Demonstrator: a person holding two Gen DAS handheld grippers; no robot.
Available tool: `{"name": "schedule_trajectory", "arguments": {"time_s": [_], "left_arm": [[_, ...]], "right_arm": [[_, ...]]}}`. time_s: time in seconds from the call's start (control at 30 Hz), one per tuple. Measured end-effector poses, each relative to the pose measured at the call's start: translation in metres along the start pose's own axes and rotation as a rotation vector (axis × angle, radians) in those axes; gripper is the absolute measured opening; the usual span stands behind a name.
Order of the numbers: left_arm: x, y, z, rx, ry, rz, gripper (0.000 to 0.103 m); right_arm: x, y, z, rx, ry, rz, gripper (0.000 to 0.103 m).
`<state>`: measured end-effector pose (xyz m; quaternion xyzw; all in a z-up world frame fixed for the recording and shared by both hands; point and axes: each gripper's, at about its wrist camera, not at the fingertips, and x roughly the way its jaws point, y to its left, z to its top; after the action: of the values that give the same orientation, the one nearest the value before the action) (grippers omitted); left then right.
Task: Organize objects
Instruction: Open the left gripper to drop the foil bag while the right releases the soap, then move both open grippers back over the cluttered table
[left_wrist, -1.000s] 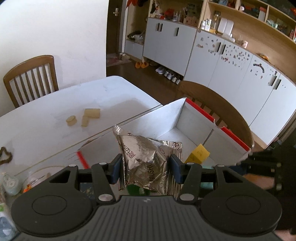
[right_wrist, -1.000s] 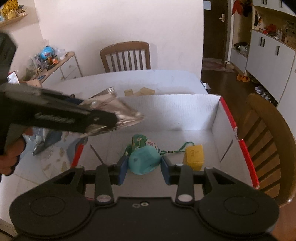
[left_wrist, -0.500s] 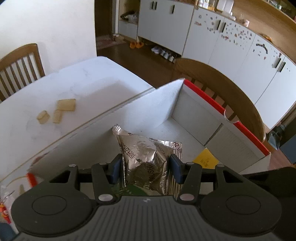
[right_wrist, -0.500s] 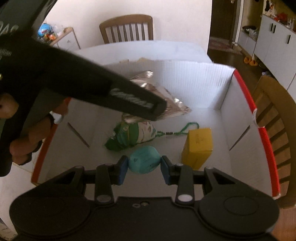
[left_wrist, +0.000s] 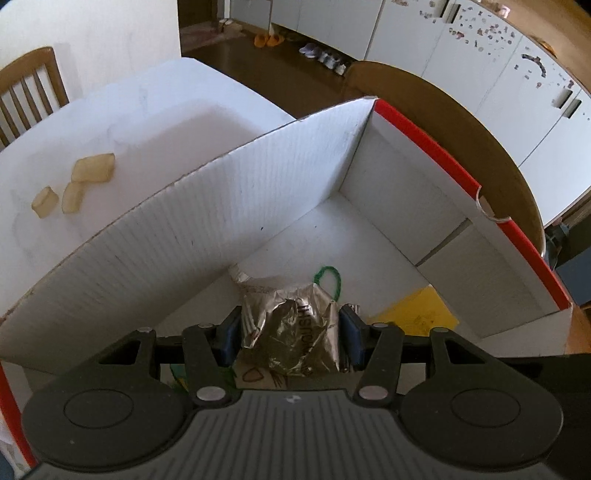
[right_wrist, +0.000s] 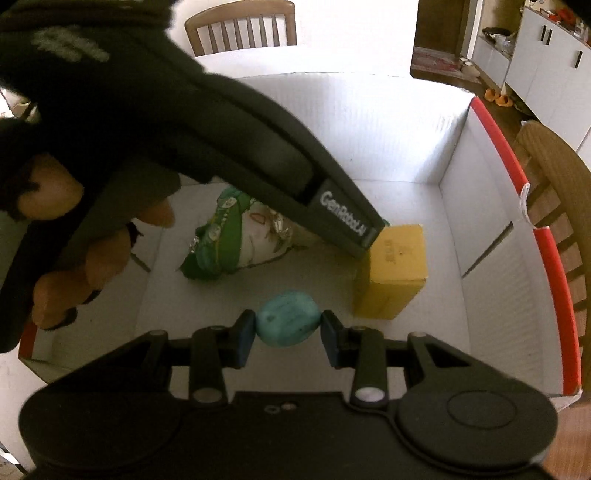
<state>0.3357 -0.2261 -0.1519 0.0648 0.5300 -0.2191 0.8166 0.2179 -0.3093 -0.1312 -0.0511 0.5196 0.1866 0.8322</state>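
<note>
A white cardboard box (left_wrist: 258, 192) with red rims stands on the white table. My left gripper (left_wrist: 290, 330) is shut on a crumpled silver foil snack bag (left_wrist: 291, 332), low inside the box. My right gripper (right_wrist: 288, 332) is shut on a teal oval object (right_wrist: 288, 323), held just above the box floor (right_wrist: 406, 199). On that floor lie a green and white snack bag (right_wrist: 229, 240), a yellow carton (right_wrist: 397, 266) and a green cord (left_wrist: 328, 277). In the right wrist view the left gripper's black body (right_wrist: 207, 140) and a person's hand (right_wrist: 92, 236) cover the box's left half.
Three tan blocks (left_wrist: 74, 181) lie on the table (left_wrist: 147, 110) outside the box's far wall. Wooden chairs stand at the far end (right_wrist: 240, 22) and behind the right box wall (right_wrist: 554, 192). White cabinets (left_wrist: 480, 62) line the room beyond.
Both grippers sank into the box with their loads. The silver bag went from above the near wall down to the floor beside the green bag; the teal object dropped lower in front of the yellow carton.
</note>
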Motion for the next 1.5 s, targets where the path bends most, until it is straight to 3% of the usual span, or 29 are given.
{"name": "schedule_trajectory", "arguments": {"time_s": [0.2, 0.3, 0.6, 0.93, 1.5], "left_arm": [[0.000, 0.000, 0.003, -0.007, 0.008, 0.009, 0.057], [-0.004, 0.001, 0.002, -0.019, -0.006, 0.019, 0.069], [-0.036, 0.011, -0.008, -0.067, -0.063, 0.009, 0.069], [-0.094, 0.026, -0.030, -0.103, -0.191, -0.004, 0.069], [-0.192, 0.060, -0.104, -0.131, -0.365, 0.015, 0.069]], "right_arm": [[-0.002, -0.002, -0.005, 0.009, -0.004, 0.012, 0.037], [-0.005, -0.002, -0.009, 0.006, -0.008, 0.021, 0.039], [-0.025, -0.007, -0.013, 0.033, -0.054, 0.050, 0.051], [-0.059, 0.000, 0.006, 0.034, -0.145, 0.055, 0.053], [-0.119, 0.033, 0.002, 0.077, -0.277, 0.072, 0.067]]}}
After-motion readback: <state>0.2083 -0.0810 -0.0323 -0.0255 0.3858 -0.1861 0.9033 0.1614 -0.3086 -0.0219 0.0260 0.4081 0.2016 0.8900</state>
